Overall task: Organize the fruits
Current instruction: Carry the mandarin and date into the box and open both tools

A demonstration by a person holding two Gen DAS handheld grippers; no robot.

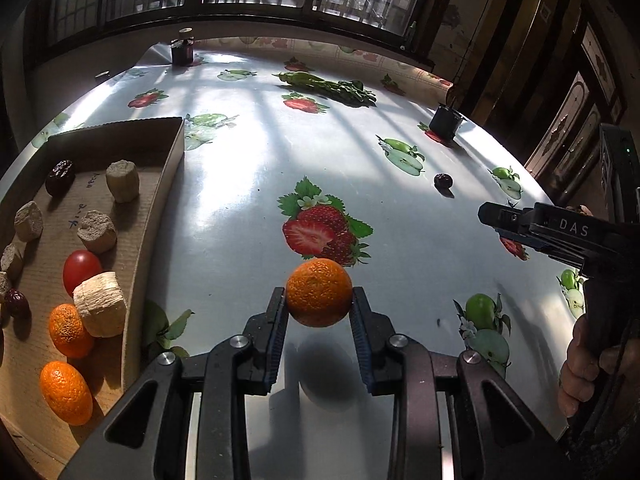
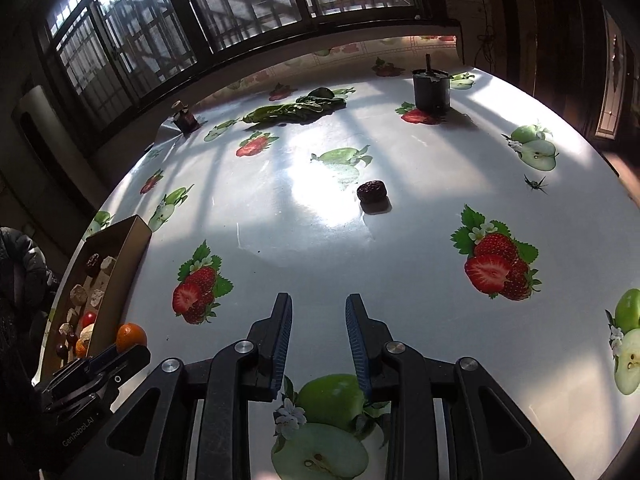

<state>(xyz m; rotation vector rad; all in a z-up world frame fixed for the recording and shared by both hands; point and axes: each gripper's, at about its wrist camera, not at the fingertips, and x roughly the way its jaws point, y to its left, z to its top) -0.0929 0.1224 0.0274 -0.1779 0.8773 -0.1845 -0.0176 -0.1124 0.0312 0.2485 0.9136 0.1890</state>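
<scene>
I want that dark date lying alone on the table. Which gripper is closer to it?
Right. The right gripper is open and aimed at the date; the left gripper holds an orange beside the box.

right gripper body (image 1: 568, 232): "DAS" in pale capitals on the black housing, over at the right edge of the left wrist view
left gripper body (image 2: 80, 428): "GenRobot.AI" in small grey letters on the dark casing, near-left corner of the right wrist view
cardboard tray (image 1: 86, 204): some blue handwriting on the inside floor, far-left part, way too scrawly to read
</scene>
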